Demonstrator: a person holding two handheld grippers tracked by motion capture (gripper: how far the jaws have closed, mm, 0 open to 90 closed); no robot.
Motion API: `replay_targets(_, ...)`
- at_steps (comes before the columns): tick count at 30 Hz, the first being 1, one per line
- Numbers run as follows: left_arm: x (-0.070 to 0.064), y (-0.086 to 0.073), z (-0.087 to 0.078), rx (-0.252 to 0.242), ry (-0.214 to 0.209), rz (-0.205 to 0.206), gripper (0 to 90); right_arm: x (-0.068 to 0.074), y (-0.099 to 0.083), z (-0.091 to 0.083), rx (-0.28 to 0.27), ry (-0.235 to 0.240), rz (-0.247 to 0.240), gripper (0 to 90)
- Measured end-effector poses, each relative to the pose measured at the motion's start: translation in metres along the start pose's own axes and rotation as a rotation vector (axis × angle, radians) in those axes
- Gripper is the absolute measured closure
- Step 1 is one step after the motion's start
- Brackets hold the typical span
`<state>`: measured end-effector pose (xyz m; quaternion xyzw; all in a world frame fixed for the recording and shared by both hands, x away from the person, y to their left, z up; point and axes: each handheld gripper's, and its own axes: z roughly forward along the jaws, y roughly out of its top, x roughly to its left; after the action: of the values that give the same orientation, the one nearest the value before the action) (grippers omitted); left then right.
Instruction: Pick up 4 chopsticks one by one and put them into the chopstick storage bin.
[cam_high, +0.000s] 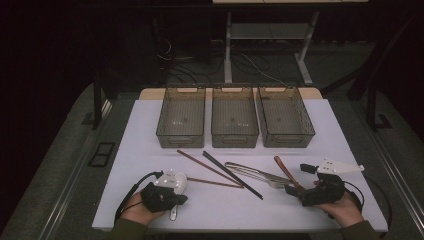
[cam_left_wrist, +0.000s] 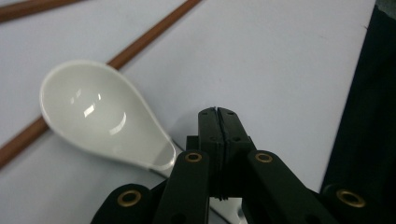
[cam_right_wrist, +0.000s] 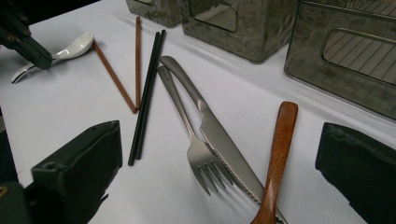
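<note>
High view: left claw (cam_high: 181, 199) nearest, resting over white spoon (cam_high: 178, 181), well left of fork (cam_high: 260, 176). Right claw (cam_high: 294, 180) just right of fork, straddling wooden-handled utensil (cam_high: 286, 170), likely lined up for pick. Three ribbed translucent bins (cam_high: 235, 123) behind fork, probably sorting targets.

Left gripper view: left claw jaws pressed together, gripping nothing; glossy ceramic spoon bowl (cam_left_wrist: 100, 121) just beside, brown chopstick (cam_left_wrist: 140, 39) under its edge.

Right gripper view: right claw jaws spread wide, empty. Steel fork (cam_right_wrist: 194, 135) and serrated knife (cam_right_wrist: 219, 135) side by side on white tabletop (cam_right_wrist: 70, 102); black chopsticks (cam_right_wrist: 147, 93) left of fork.
</note>
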<state>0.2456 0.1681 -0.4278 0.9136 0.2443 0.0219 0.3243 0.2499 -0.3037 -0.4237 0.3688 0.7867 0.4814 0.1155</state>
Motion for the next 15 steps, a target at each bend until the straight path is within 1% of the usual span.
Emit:
replay_targets(2, -0.003, -0.004, -0.002, -0.009, -0.004, -0.016, 88.4, 0.0, 0.0, 0.0, 0.002, -0.001, 0.002, 0.7)
replay_targets(3, -0.003, -0.005, -0.003, -0.006, -0.004, -0.007, 88.4, 0.0, 0.0, 0.001, 0.003, -0.001, 0.001, 0.7)
replay_targets(4, -0.005, -0.006, -0.003, -0.008, -0.001, -0.011, 88.4, 0.0, 0.0, 0.001, 0.003, 0.0, -0.001, 0.7)
replay_targets(7, -0.008, -0.007, -0.002, 0.016, 0.009, -0.009, 88.6, 0.0, 0.0, 0.002, 0.003, 0.002, -0.002, 0.7)
replay_targets(9, -0.011, -0.007, 0.0, 0.023, 0.009, -0.019, 88.6, 0.0, 0.0, 0.002, 0.003, 0.001, 0.0, 0.7)
replay_targets(10, -0.011, -0.007, 0.001, 0.04, 0.012, -0.003, 88.6, 0.0, 0.0, 0.002, 0.006, 0.0, 0.0, 0.7)
replay_targets(15, -0.011, -0.01, -0.003, 0.059, 0.045, 0.0, 88.7, 0.0, 0.0, 0.001, 0.003, 0.001, 0.0, 0.7)
